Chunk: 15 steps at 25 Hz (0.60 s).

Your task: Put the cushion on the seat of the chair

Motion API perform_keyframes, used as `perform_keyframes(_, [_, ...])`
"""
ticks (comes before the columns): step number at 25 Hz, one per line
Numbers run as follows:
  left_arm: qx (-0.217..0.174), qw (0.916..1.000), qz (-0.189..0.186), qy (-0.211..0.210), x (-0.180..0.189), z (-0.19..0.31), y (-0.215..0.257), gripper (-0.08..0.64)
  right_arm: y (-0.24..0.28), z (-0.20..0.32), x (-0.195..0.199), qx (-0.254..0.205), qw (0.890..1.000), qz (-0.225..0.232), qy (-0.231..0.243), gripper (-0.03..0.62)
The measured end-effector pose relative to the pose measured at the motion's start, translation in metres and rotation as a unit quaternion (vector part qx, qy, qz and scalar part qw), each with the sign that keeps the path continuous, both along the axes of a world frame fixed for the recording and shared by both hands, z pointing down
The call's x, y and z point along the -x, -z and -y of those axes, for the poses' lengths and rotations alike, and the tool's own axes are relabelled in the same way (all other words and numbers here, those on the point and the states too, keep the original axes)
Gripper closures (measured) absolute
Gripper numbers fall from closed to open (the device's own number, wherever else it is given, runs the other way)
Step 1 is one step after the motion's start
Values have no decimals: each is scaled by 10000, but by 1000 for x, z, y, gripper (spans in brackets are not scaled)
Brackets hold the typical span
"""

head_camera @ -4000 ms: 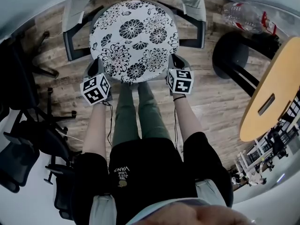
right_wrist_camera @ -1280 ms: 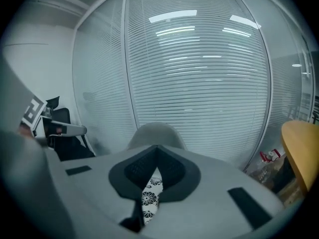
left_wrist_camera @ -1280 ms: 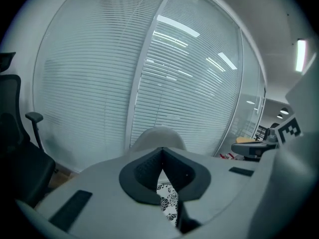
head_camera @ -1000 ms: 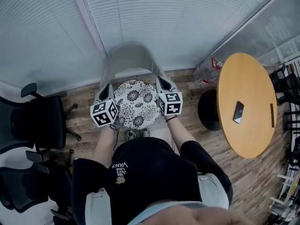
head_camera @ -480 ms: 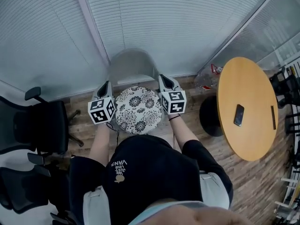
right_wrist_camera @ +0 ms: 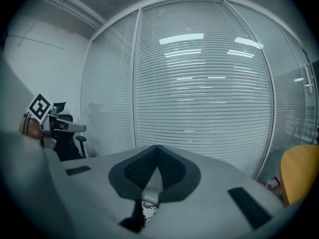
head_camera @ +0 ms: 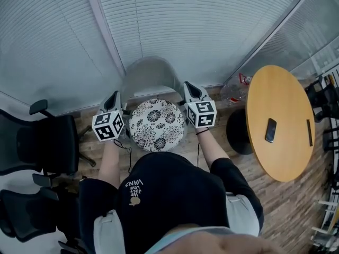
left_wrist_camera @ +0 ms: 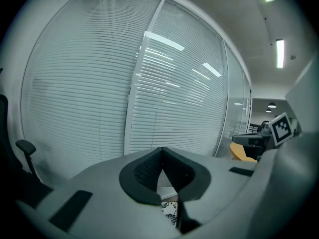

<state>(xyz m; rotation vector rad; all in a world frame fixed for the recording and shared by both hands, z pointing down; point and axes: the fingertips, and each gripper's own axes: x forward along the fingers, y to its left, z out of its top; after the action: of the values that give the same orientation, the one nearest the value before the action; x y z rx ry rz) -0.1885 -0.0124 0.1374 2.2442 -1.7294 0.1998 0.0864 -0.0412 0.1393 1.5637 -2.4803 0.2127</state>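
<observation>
1. Flanking the cushion (head_camera: 157,125), the left gripper (head_camera: 114,98) and right gripper (head_camera: 189,89) stand one at each side of it, jaws aimed away from the person toward the blinds (head_camera: 201,25). In each gripper view the ribbed black pads meet at their tips with nothing between them, so both look closed and empty. A sliver of the flowered fabric shows below the jaws.
2. The cushion lies flat on the seat of the chair (head_camera: 150,73), between and below the two grippers and apart from both. It is a round, soft pad in white cloth with black flowers, so it has no long axis. The right gripper seems slightly nearer its rim, though the steep view makes that hard to judge.
3. The chair is a smooth, pale grey shell with a curved back, well off the left edge of the table (head_camera: 280,120).
4. That table is round, wood-coloured and smooth, with a dark phone (head_camera: 269,129) near its middle.
</observation>
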Motion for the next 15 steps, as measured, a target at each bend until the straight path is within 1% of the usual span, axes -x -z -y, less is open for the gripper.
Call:
perform_keyframes(8, [-147,9998,-17,-165,3,5,18,549,11,2,3,-60,9998,-63,173,575])
perform_keyframes(15, [-146,9997,-80,-187,2,4,18,549,15,-1,7,-98,9997,-62,228,575])
